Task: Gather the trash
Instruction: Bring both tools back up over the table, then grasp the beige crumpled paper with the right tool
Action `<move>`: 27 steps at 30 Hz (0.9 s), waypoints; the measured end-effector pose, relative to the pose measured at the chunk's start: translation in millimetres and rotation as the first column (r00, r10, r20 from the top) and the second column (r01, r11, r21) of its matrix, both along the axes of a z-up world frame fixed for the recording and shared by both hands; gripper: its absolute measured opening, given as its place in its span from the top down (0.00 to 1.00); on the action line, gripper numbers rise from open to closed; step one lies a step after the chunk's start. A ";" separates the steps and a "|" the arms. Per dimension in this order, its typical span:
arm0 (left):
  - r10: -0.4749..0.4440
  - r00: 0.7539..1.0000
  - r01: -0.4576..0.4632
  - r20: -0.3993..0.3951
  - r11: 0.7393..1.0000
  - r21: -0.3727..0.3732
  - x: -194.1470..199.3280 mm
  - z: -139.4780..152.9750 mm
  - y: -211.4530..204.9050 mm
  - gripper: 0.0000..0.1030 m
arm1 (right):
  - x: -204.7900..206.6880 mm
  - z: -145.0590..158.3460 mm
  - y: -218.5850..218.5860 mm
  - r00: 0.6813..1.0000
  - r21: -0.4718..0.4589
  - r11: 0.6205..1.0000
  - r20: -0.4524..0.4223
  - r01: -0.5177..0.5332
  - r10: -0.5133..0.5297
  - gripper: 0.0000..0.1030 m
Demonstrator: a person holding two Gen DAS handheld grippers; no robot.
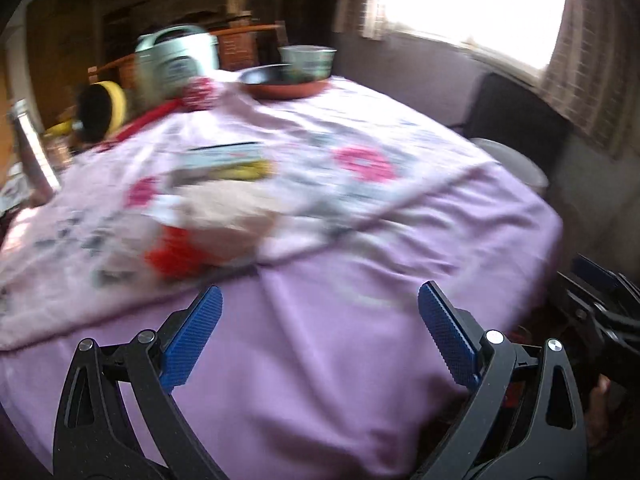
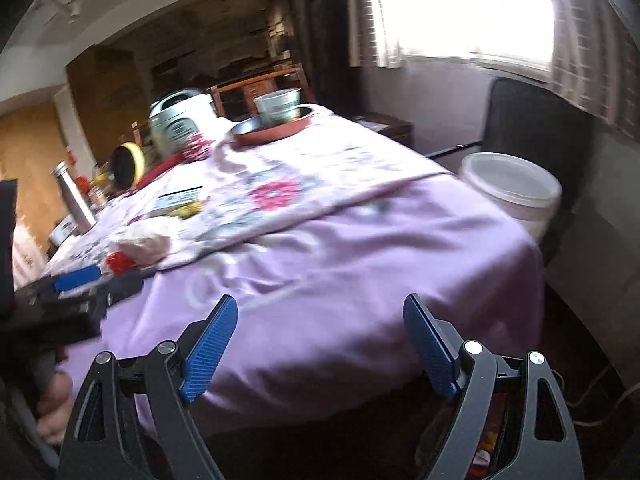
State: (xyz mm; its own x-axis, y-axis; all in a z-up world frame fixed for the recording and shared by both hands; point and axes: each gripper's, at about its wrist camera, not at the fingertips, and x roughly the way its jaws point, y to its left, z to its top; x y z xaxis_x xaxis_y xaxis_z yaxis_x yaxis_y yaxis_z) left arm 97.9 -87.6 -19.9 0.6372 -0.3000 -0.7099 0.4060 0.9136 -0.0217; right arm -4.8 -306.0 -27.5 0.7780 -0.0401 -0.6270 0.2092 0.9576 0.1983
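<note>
A crumpled pale wrapper with a red part [image 1: 208, 228] lies on the flowered cloth of the table, blurred; it also shows in the right wrist view [image 2: 140, 246]. A flat packet with yellow and grey print [image 1: 228, 162] lies further back, also in the right wrist view [image 2: 176, 204]. My left gripper [image 1: 320, 304] is open and empty, low over the purple tablecloth [image 1: 360, 280], just short of the crumpled wrapper. My right gripper [image 2: 320, 316] is open and empty at the table's near edge. The left gripper also shows in the right wrist view [image 2: 76, 280].
A white lidded bucket [image 2: 512, 188] stands beside the table's right side, a dark chair [image 2: 532, 120] behind it. At the back are a pan with a metal bowl [image 2: 276, 120], a rice cooker [image 2: 180, 120], a steel bottle [image 2: 74, 196] and a yellow-rimmed round object [image 2: 126, 162].
</note>
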 end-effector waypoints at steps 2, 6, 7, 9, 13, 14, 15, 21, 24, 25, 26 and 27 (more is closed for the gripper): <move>0.048 0.999 -0.048 -0.016 0.999 -0.001 22.3 1.5 25.8 0.08 | 12.9 1.7 14.6 0.999 0.004 0.999 0.002 -0.036 0.036 0.19; 0.125 0.991 -0.125 -0.053 0.992 0.011 70.6 4.7 70.2 0.08 | 31.1 5.9 40.8 0.996 0.023 0.995 0.004 -0.094 0.094 0.19; 0.155 0.986 -0.154 -0.056 0.988 0.015 84.0 5.6 81.5 0.08 | 38.0 6.4 45.3 0.994 0.027 0.994 -0.002 -0.107 0.108 0.19; 0.195 0.979 -0.196 -0.063 0.981 -0.007 105.3 6.5 103.5 0.08 | 54.0 7.1 55.9 0.989 0.048 0.988 -0.014 -0.146 0.147 0.19; 0.248 0.958 -0.265 -0.142 0.957 -0.117 131.6 -7.9 145.7 0.08 | 84.4 7.9 84.6 0.974 0.057 0.974 -0.028 -0.221 0.223 0.19; 0.259 0.949 -0.284 -0.181 0.950 -0.130 134.6 -12.1 151.7 0.08 | 91.5 7.5 92.0 0.971 0.056 0.970 -0.031 -0.236 0.238 0.19; 0.252 0.942 -0.291 -0.223 0.943 -0.162 136.1 -15.3 158.1 0.08 | 99.6 7.4 101.8 0.964 0.057 0.964 -0.035 -0.261 0.263 0.19; 0.293 0.932 -0.334 -0.214 0.924 -0.188 133.0 -11.7 171.2 0.08 | 145.7 7.5 148.7 0.929 0.058 0.929 -0.047 -0.365 0.368 0.19; 0.283 0.929 -0.326 -0.239 0.932 -0.162 135.0 -17.0 167.1 0.08 | 166.8 1.0 164.8 0.920 0.053 0.923 -0.081 -0.381 0.384 0.19; 0.276 0.927 -0.322 -0.252 0.933 -0.160 135.7 -19.1 165.9 0.08 | 172.7 -2.1 167.2 0.919 0.059 0.924 -0.100 -0.378 0.382 0.19; 0.274 0.926 -0.321 -0.258 0.934 -0.159 137.2 -20.4 166.0 0.08 | 178.6 -5.5 167.9 0.918 0.072 0.925 -0.118 -0.373 0.380 0.19; 0.273 0.926 -0.320 -0.261 0.934 -0.158 137.7 -21.3 165.8 0.08 | 183.6 -10.3 166.6 0.917 0.098 0.926 -0.134 -0.365 0.376 0.22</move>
State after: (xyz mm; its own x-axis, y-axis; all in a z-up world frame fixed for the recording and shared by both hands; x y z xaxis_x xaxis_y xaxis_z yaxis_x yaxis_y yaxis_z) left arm 235.6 78.3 -41.2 0.5440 -0.2691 -0.7948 0.0789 0.9594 -0.2708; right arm 178.8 -139.4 -37.8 0.6273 0.2810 -0.7263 -0.1256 0.9569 0.2618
